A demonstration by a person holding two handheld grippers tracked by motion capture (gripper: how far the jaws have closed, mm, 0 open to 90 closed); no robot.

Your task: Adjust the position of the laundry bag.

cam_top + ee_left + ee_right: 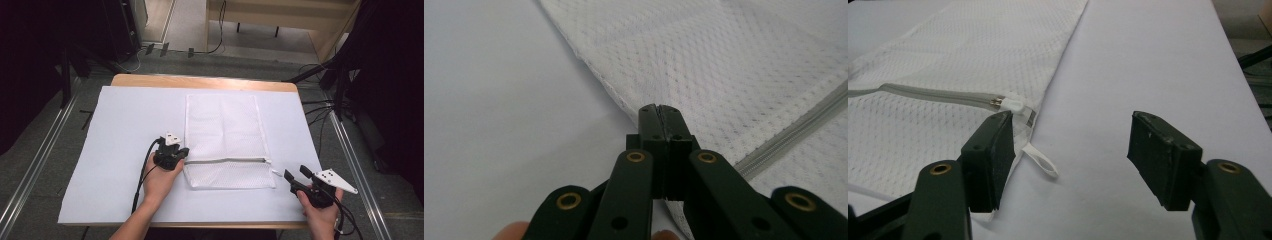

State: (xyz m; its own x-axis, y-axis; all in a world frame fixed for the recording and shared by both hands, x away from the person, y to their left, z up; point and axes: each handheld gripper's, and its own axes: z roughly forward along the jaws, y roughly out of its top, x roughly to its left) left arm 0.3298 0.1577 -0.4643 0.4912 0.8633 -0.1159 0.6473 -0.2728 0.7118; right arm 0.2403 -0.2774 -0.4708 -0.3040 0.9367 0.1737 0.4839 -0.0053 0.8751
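A white mesh bag (225,135) lies flat on the white sheet, with a grey zipper (225,160) running across its near part. My left gripper (185,151) is at the bag's left edge by the zipper's end. In the left gripper view its jaws (658,111) are shut over the edge of the mesh (724,65), apparently pinching it. My right gripper (295,171) is open just off the bag's near right corner. In the right gripper view its left jaw stands close in front of the zipper pull (1010,104) and a small white loop (1040,162); nothing is between the jaws (1070,145).
The white sheet (125,125) covers most of the wooden table (200,81). Bare sheet lies left of the bag and right of it up to the table edge. Metal rails and cables run along the floor on both sides.
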